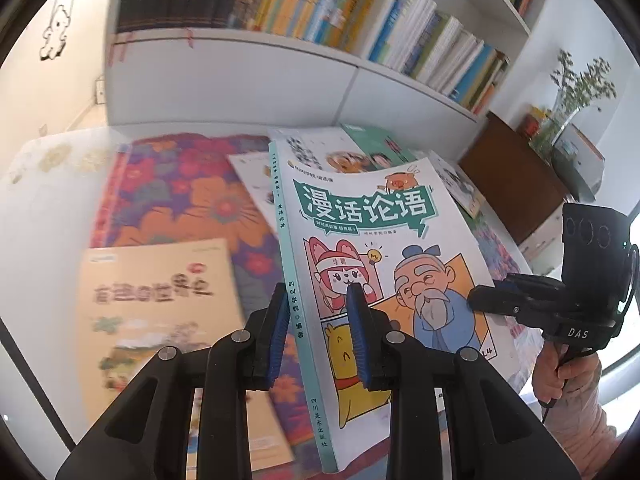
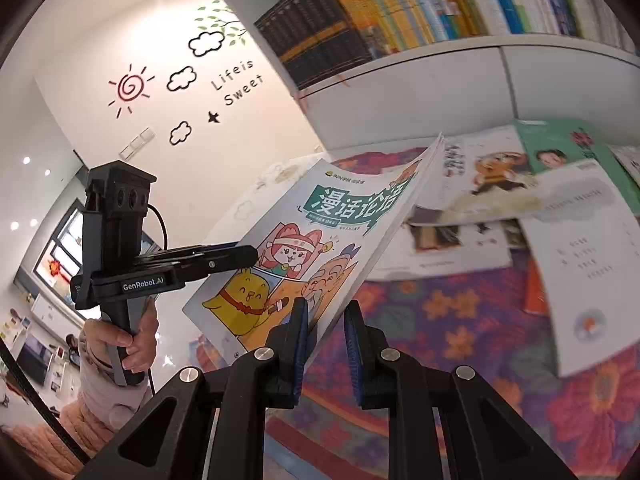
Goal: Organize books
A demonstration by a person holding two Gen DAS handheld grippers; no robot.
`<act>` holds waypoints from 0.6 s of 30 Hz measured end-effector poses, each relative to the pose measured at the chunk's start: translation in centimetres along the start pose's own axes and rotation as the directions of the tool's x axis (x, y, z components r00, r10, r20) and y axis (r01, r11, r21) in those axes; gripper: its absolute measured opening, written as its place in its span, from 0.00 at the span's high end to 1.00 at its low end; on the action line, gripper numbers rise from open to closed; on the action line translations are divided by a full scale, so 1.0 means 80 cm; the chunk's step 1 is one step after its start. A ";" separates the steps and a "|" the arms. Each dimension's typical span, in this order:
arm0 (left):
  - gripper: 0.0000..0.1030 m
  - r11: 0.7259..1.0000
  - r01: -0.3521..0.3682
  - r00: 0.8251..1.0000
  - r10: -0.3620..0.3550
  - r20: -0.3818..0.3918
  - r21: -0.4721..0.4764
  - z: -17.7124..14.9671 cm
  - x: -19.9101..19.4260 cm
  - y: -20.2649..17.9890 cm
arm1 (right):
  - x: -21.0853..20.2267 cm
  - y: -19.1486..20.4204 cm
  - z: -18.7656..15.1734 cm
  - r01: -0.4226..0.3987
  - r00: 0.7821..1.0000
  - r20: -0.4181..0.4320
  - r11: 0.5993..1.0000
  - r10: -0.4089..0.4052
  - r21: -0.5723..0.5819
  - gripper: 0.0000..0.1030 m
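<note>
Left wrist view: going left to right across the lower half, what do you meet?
Beige picture book lying on the floral cloth → left gripper shut on the spine edge of the comic book → right gripper shut on its opposite edge → hand holding that gripper.

The comic book [image 1: 372,264] carries the title 漫话论语 on its cover and 叫叫学院 on its teal spine, the gripper right of it [image 1: 476,298] reads "DAS", the gripper left of it [image 2: 248,256] "GenRobot.AI", and the wall [image 2: 240,80] behind it says "Life is Sweet".
</note>
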State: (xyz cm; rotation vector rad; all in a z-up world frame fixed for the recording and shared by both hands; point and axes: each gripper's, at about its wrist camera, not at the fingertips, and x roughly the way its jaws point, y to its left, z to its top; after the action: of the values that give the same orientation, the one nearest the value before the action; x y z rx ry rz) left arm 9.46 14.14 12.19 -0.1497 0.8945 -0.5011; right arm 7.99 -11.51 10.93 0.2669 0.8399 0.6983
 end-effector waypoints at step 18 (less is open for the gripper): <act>0.75 0.985 -0.113 0.993 0.116 0.014 -0.127 -0.039 -0.048 0.139 | 0.134 0.066 0.027 -0.141 0.986 -0.089 0.990 0.142 0.014 0.83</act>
State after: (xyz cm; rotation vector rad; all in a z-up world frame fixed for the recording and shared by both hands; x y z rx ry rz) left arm 9.00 25.98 9.31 -0.2170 0.9091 -0.3351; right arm 12.15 -0.34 8.52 0.3062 0.9154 0.8452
